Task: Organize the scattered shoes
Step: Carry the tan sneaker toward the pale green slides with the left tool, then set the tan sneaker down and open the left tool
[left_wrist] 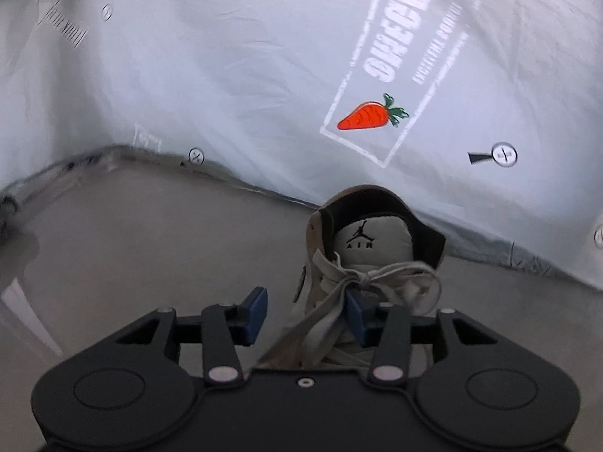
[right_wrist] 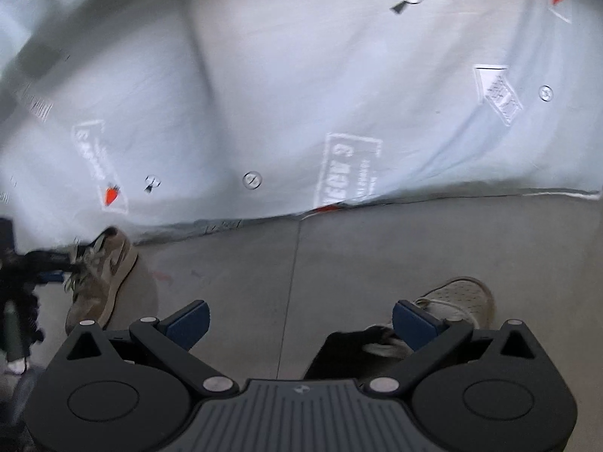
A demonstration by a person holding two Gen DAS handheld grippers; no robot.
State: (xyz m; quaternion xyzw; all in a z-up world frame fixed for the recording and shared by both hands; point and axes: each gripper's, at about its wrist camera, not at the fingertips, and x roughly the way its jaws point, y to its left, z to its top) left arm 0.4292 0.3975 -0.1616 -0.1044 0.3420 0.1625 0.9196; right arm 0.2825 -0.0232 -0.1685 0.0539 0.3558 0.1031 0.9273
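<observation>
A tan and cream high-top shoe (left_wrist: pixel 373 241) stands on the grey floor right in front of my left gripper (left_wrist: pixel 306 314), heel collar up. Its loose laces (left_wrist: pixel 380 278) drape over the right blue pad (left_wrist: pixel 356 318). Bare floor shows between the left pad (left_wrist: pixel 256 314) and the shoe's side, so the jaws stand open around that side. In the right wrist view the same shoe (right_wrist: pixel 101 278) lies at the left with the left gripper (right_wrist: pixel 41 277) blurred at its laces. My right gripper (right_wrist: pixel 301 324) is wide open; a second beige shoe (right_wrist: pixel 459 299) lies just beyond its right pad (right_wrist: pixel 414 326).
A white sheet (left_wrist: pixel 226 75) printed with carrots (left_wrist: pixel 363 116) and grey lettering hangs down to the floor behind both shoes. The grey tiled floor (right_wrist: pixel 233 271) runs between the two shoes, with a seam (right_wrist: pixel 296 263). A dark blurred shape (right_wrist: pixel 13 335) sits at the far left.
</observation>
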